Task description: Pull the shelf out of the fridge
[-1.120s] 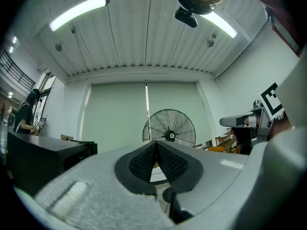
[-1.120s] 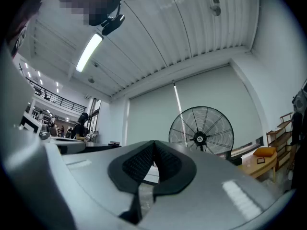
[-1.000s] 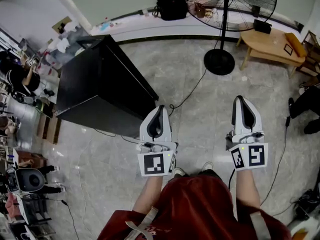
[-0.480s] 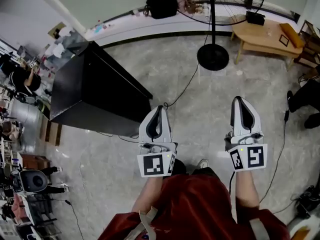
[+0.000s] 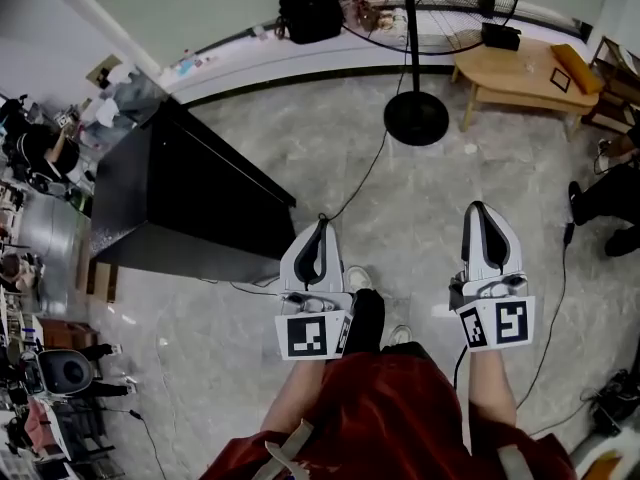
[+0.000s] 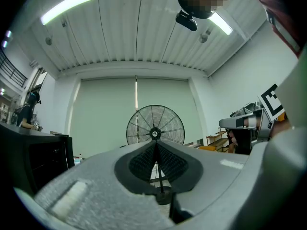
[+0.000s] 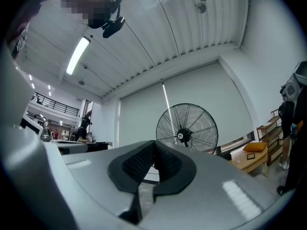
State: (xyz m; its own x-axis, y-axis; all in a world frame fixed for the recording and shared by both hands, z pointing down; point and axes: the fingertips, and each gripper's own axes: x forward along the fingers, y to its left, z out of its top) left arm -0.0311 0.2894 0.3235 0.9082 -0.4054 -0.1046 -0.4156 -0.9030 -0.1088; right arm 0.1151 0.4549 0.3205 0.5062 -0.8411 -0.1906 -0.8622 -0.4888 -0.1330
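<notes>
The fridge (image 5: 190,198) is a black box standing on the stone floor at the left of the head view, its door side not visible, and no shelf shows. My left gripper (image 5: 322,224) is held out just right of its near corner, jaws shut, nothing in them. My right gripper (image 5: 480,208) hangs over bare floor further right, also shut and empty. In the left gripper view the pads (image 6: 144,159) meet, with the fridge (image 6: 38,157) dark at the left edge. The right gripper view shows closed pads (image 7: 139,162) and the fridge (image 7: 81,147) far left.
A tall standing fan (image 5: 415,28) stands ahead on a round base (image 5: 416,118), its cable (image 5: 365,178) trailing towards the fridge. A low wooden table (image 5: 520,73) sits at the back right, a black backpack (image 5: 308,6) by the wall. Cluttered desks line the left edge.
The whole view has shifted: fridge and fan sit a little further left, and a dark shoe has stepped forward between the grippers. Both grippers stay shut and level.
</notes>
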